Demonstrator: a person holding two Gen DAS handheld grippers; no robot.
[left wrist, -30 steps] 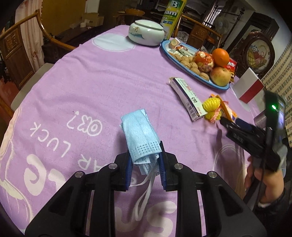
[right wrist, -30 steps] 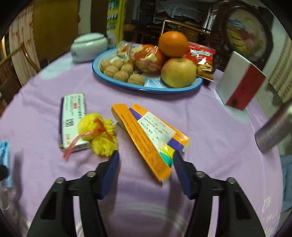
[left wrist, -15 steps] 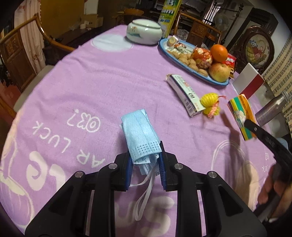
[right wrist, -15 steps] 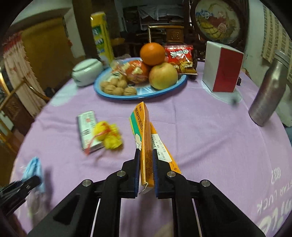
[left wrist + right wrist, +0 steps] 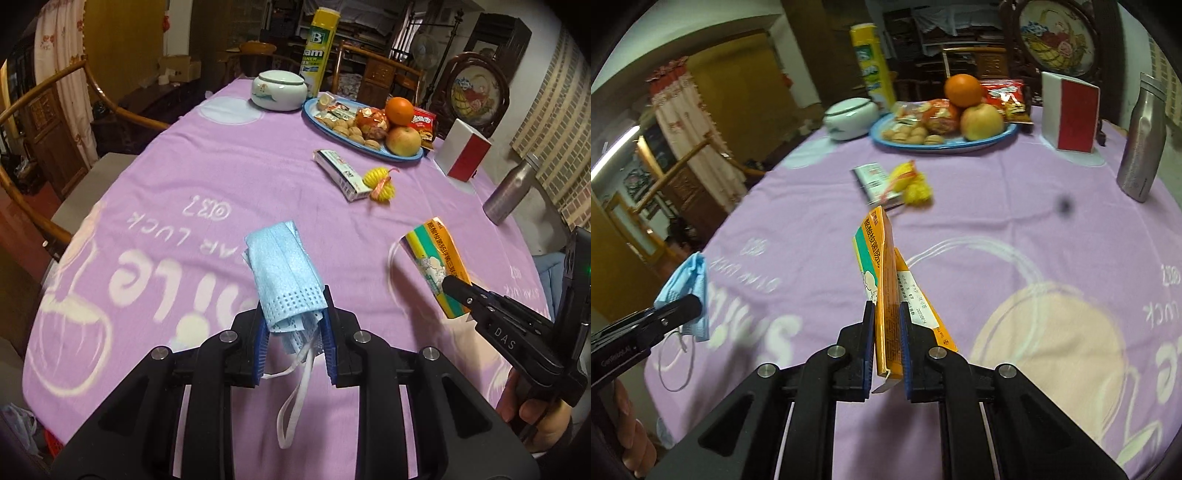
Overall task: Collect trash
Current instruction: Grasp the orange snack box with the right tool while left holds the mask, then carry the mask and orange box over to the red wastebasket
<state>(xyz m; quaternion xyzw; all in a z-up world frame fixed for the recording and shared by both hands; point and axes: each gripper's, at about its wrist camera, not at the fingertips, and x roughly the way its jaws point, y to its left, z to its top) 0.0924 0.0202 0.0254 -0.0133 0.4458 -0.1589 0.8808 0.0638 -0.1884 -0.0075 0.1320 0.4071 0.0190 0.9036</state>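
Blue and crumpled, a face mask [image 5: 282,271] is pinched between the pads of the left gripper [image 5: 293,334], lifted above the purple tablecloth [image 5: 207,177] with its white ear loops [image 5: 295,406] dangling below the jaws. The right gripper [image 5: 888,345] is clamped on a flattened orange carton [image 5: 882,280], held on edge and clear of the cloth; from the left wrist view the same carton sticks up out of the black fingers at the right side. Well beyond both, a small white box [image 5: 341,175] lies on the cloth touching a yellow net bundle [image 5: 380,181]. Farther back stands a blue plate [image 5: 960,144] of walnuts, wrapped snacks, an apple and an orange, with a white lidded jar [image 5: 279,90] beside it, a red-and-white box [image 5: 1070,110] and a steel bottle [image 5: 1141,136] toward the right.
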